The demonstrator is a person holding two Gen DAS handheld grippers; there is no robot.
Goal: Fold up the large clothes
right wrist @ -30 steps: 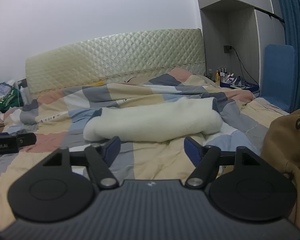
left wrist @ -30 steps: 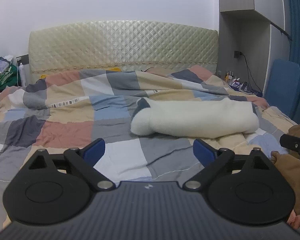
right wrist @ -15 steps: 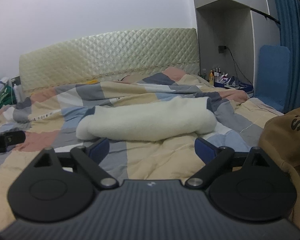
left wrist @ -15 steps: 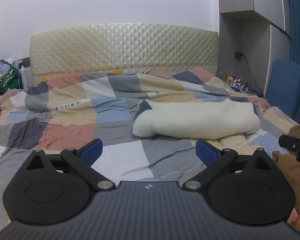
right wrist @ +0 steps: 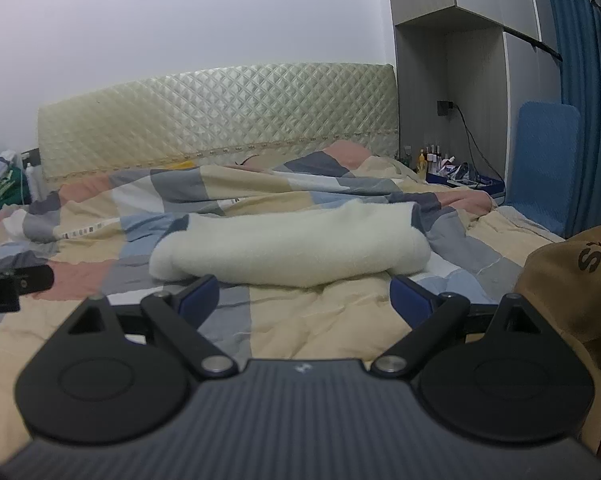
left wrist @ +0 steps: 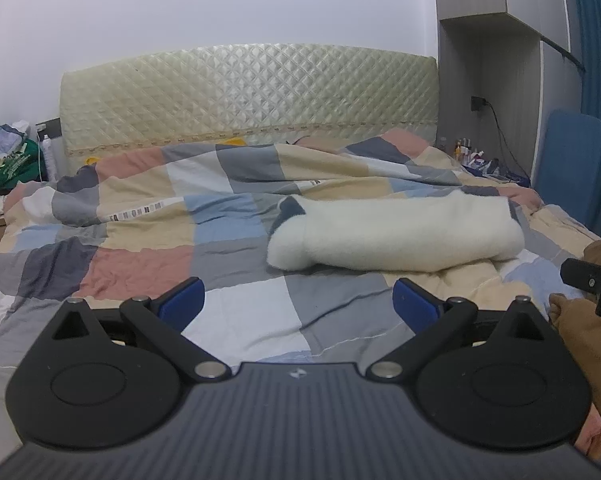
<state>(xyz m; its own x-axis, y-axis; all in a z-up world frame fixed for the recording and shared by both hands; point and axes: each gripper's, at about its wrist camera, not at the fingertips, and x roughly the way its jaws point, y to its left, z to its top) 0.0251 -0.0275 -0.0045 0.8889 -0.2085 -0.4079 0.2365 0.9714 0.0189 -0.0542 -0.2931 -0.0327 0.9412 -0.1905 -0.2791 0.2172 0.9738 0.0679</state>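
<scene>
Grippers: two, one per wrist view. Left gripper (left wrist: pixel 296 300) has its two blue fingertips spread wide, nothing between them, only checked quilt (left wrist: pixel 140 256) beneath. Right gripper (right wrist: pixel 304 296) likewise stands wide, jaws having just been opening, nothing between them; fingertips sit low centre of frame, just in front of the cream roll.

Task garment: one brown garment (right wrist: pixel 572 280) with dark lettering, lying crumpled at the right edge of the right wrist view, beside the right fingertip but not touched by it. Same brown garment (left wrist: pixel 580 340) shows at lower right of the left wrist view, where the black tip of the right gripper also pokes in at the right edge.

Other items counted: one cream fleece roll (left wrist: pixel 396 236) lying across the quilt at mid-frame; one quilted cream headboard (left wrist: pixel 248 96) across the upper middle; one blue panel (right wrist: pixel 544 160) upright at right; one cluster of small bottles (right wrist: pixel 432 158), number cannot be told.
</scene>
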